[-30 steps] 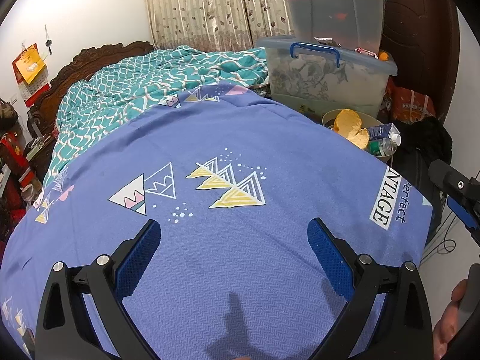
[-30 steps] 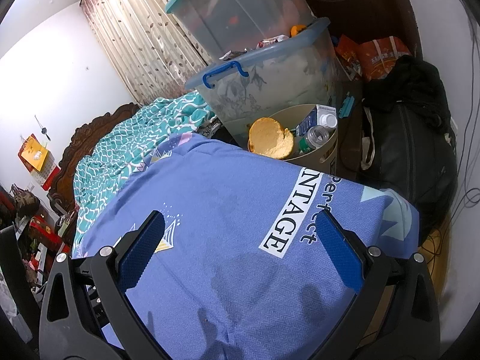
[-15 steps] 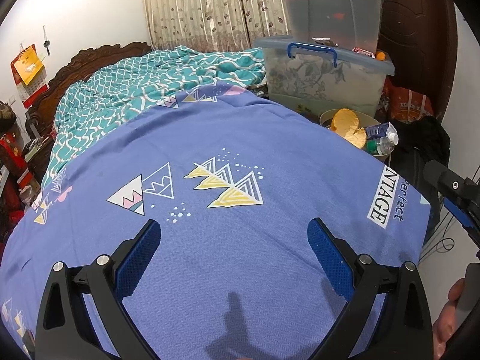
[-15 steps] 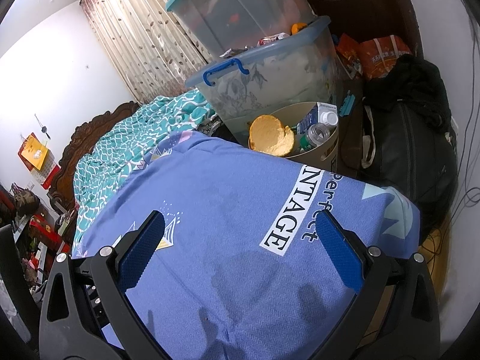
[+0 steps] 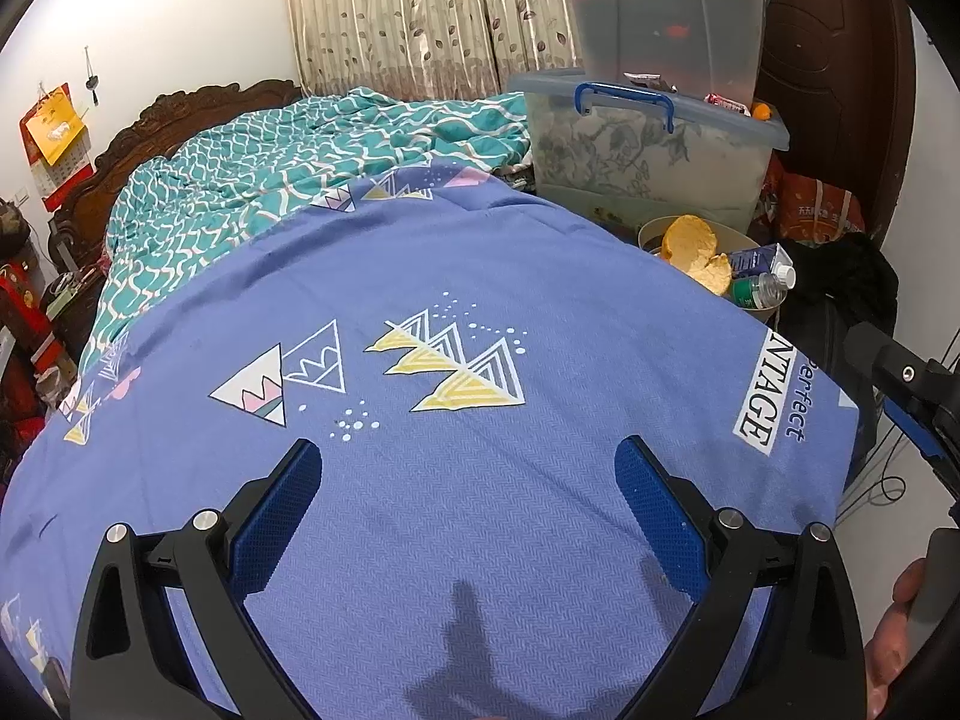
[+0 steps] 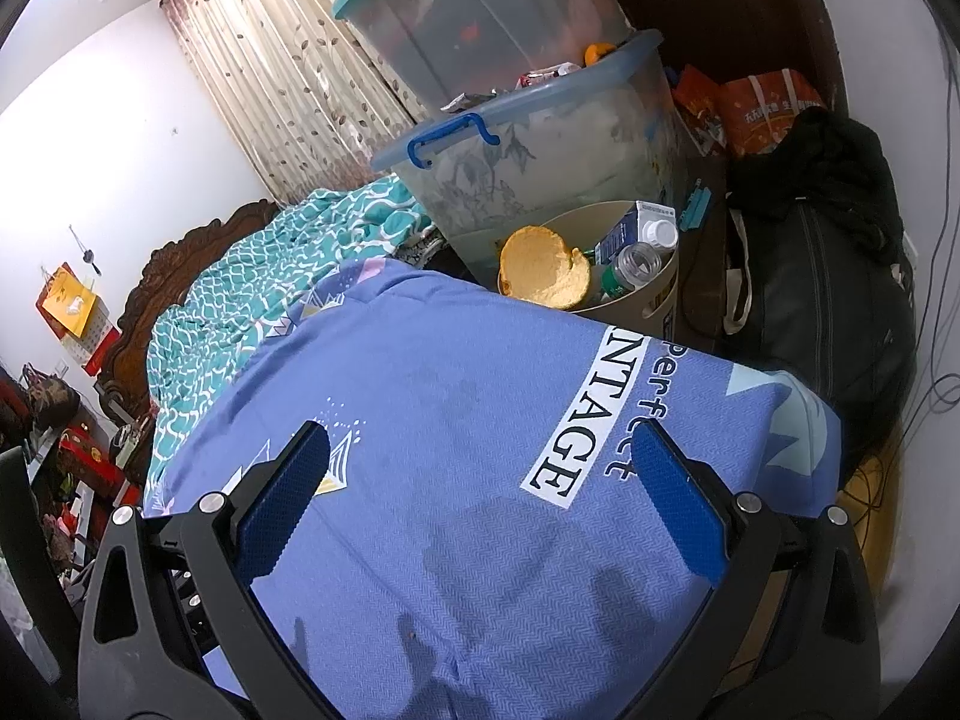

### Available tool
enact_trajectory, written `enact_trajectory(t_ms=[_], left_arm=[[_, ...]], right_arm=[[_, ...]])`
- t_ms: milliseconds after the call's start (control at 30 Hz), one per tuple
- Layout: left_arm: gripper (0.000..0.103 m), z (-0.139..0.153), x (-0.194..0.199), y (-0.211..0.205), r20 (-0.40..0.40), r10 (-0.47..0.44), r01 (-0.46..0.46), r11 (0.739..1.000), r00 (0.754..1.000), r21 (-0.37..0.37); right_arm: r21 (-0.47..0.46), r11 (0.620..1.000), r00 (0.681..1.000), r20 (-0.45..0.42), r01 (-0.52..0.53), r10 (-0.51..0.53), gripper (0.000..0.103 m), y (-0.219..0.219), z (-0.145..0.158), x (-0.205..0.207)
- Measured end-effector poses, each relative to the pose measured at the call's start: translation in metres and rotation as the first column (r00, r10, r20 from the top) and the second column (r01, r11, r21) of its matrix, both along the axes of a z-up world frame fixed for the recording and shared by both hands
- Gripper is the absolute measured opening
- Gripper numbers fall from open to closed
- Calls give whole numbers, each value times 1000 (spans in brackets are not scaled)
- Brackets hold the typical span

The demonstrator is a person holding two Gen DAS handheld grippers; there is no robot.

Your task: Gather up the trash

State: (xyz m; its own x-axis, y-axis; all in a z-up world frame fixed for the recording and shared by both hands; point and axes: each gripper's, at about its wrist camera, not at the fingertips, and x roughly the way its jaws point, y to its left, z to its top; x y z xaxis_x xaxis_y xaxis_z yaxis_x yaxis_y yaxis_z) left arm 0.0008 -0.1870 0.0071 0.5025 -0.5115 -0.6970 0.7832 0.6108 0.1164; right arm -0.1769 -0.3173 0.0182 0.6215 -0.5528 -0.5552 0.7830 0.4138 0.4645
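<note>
Left tool [image 5: 468, 462]: fingers spread wide, nothing between the blue pads, held over the sheet.
Right tool [image 6: 480, 450]: fingers spread wide as well, gripping nothing, over the sheet's near corner; part of it also shows at the right edge of the left view.
Sheet [image 5: 420, 510]: blue, printed with triangles and a "Perfect VINTAGE" label, covering the bed right under both tools.
Quilt [image 5: 288, 180]: teal with a white pattern, bunched on the bed beyond the sheet.
Bin [image 6: 654, 300]: beige and round, on the floor just past the bed's far corner.
Trash: an orange peel [image 6: 543, 267], a carton [image 6: 636, 234] and a bottle [image 6: 627, 270] lie in the bin, touching one another.
Black bag [image 6: 822, 294]: right of the bin.
Box [image 6: 540, 162]: clear, blue handle, behind the bin; a second box stacked on it.
Curtain [image 5: 420, 18]: on the far wall.
</note>
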Motion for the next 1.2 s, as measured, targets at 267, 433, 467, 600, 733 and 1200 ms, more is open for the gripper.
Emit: enact_trajectory(t_ms=[267, 433, 467, 600, 733, 1200], left_arm=[[94, 0, 1, 1, -3, 4, -4, 1000, 1000, 0], [94, -3, 4, 3, -15, 22, -22, 1000, 1000, -2], [94, -3, 5, 3, -15, 25, -25, 1000, 1000, -2], [94, -3, 6, 4, -18, 29, -29, 1000, 999, 2], [94, -3, 6, 3, -16, 33, -33, 999, 999, 5], [94, -3, 8, 4, -17, 34, -34, 999, 999, 6]], right_arm=[[0, 1000, 1000, -1, -1, 1, 99, 1, -1, 1], [1, 1000, 1000, -1, -2, 2, 99, 1, -2, 1], [1, 1000, 1000, -2, -2, 2, 99, 1, -2, 1], [4, 1000, 1000, -3, -4, 4, 99, 3, -7, 2], [3, 1000, 1000, -4, -5, 5, 99, 3, -9, 3], [4, 1000, 1000, -5, -4, 4, 99, 2, -8, 3]])
